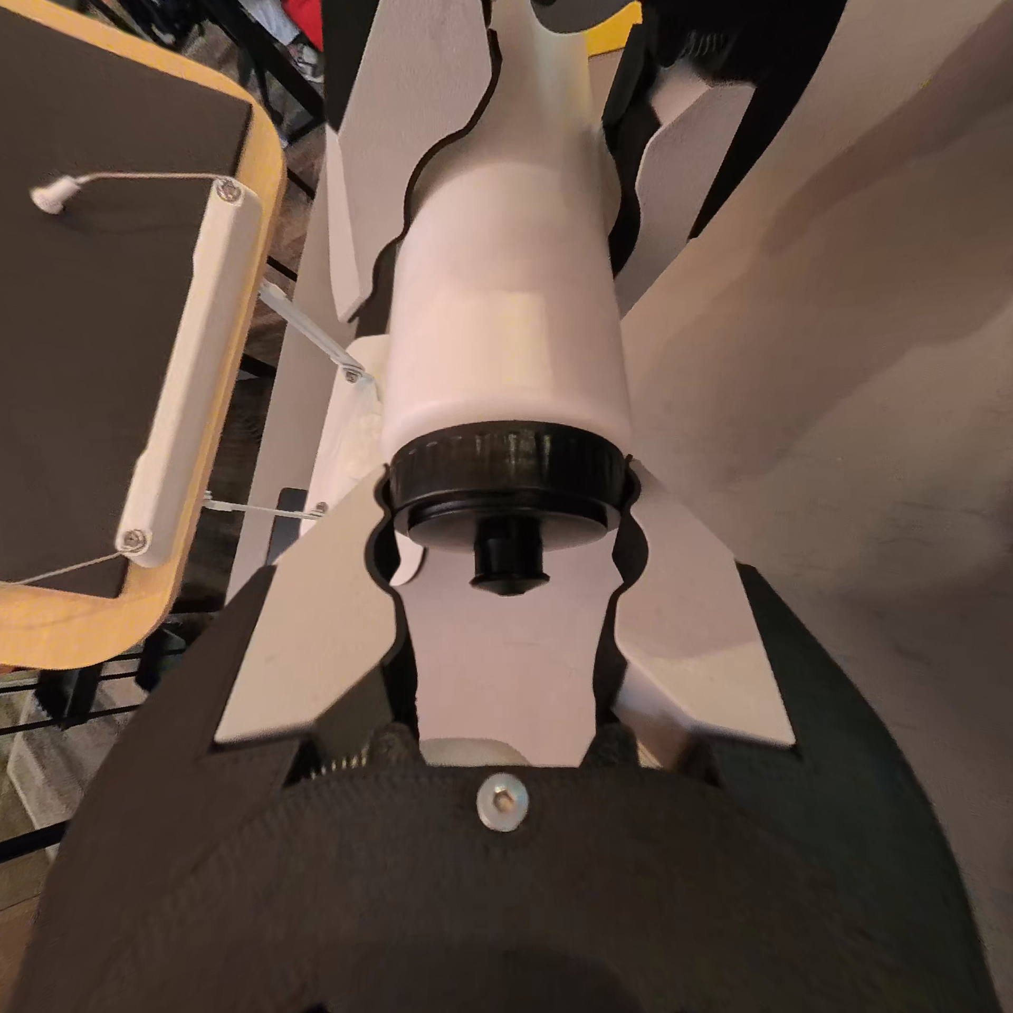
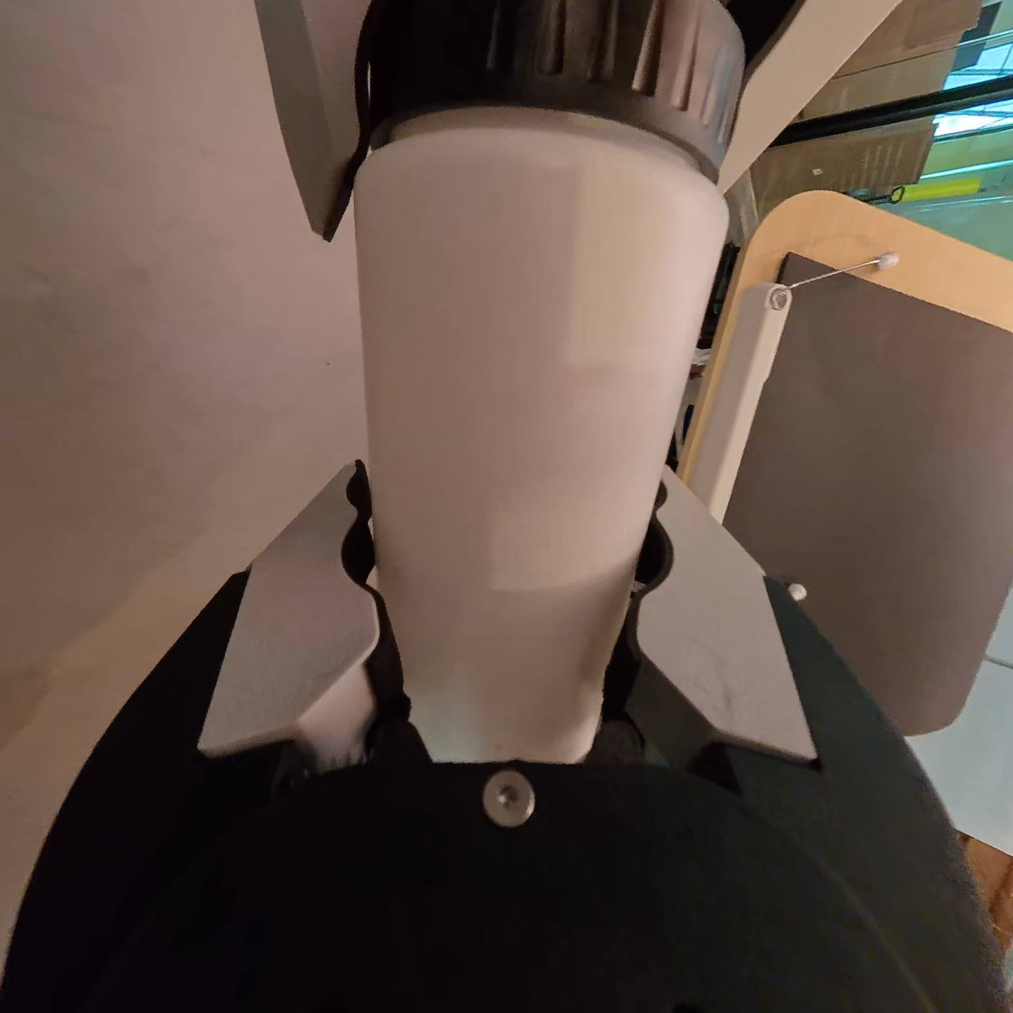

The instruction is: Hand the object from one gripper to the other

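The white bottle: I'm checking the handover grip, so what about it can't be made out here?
- Left wrist view: the white bottle has its base hidden between the right claw fingers.
- Right wrist view: the black cap is cut off by the top edge; its nozzle is unseen.
- Right wrist view: the left claw body lies out of frame.

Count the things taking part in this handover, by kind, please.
White bottle with black cap: 1
Tongs, left at the cap and right at the base: 2
Total: 3
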Available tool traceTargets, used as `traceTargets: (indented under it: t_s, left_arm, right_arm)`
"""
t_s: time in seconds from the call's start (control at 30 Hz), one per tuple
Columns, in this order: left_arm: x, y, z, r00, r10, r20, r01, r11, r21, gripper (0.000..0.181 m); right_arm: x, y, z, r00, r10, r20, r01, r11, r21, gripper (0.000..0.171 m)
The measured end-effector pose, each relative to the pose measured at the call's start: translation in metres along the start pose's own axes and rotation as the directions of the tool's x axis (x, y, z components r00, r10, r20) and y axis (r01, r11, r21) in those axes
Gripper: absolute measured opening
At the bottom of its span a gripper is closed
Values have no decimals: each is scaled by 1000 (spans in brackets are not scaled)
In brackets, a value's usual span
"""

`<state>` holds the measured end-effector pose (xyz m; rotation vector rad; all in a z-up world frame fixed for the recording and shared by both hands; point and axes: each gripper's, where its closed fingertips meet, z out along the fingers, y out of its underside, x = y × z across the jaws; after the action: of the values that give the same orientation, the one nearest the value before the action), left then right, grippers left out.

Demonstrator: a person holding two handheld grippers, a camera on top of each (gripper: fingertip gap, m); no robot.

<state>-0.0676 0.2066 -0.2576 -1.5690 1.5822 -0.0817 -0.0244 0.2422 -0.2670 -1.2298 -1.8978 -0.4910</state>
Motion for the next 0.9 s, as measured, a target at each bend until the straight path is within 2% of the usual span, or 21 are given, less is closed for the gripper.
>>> traceTargets:
  t_s: [0.27, 0.37, 0.47, 0.53, 0.63, 0.7, 0.8, 0.9]
  left_arm:
    - [-22, -23, -21, 989, 3, 151, -17, 995, 95, 78]
    - [-33, -38, -39, 982, -61, 179, 24, 978, 206, 77]
    - [-48, -49, -56, 969, -144, 203, 74, 945, 317, 80]
    - [-55, -53, -64, 961, -194, 194, 108, 918, 382, 80]
    - [-54, -55, -60, 960, -249, 126, 170, 881, 441, 85]
    - [-46, -54, -47, 960, -276, 50, 225, 864, 450, 90]
    - [-31, -59, -27, 948, -310, -70, 306, 829, 468, 97]
    - [-13, -66, -8, 923, -338, -184, 385, 792, 474, 107]
  right_arm:
    - [20, 5, -8, 994, 91, -56, -88, 995, 53, 97]
    - [30, 12, -12, 979, 202, -38, -196, 973, 119, 97]
    - [51, 20, -19, 932, 360, -41, -342, 913, 224, 97]
    - [60, 18, -28, 879, 477, 29, -459, 825, 330, 97]
    - [78, 3, -51, 764, 614, 199, -615, 600, 512, 97]
    - [88, -11, -73, 712, 619, 331, -658, 425, 621, 97]
    - [99, -28, -103, 646, 576, 501, -695, 171, 699, 97]
    - [101, -39, -113, 619, 538, 572, -700, 49, 712, 97]
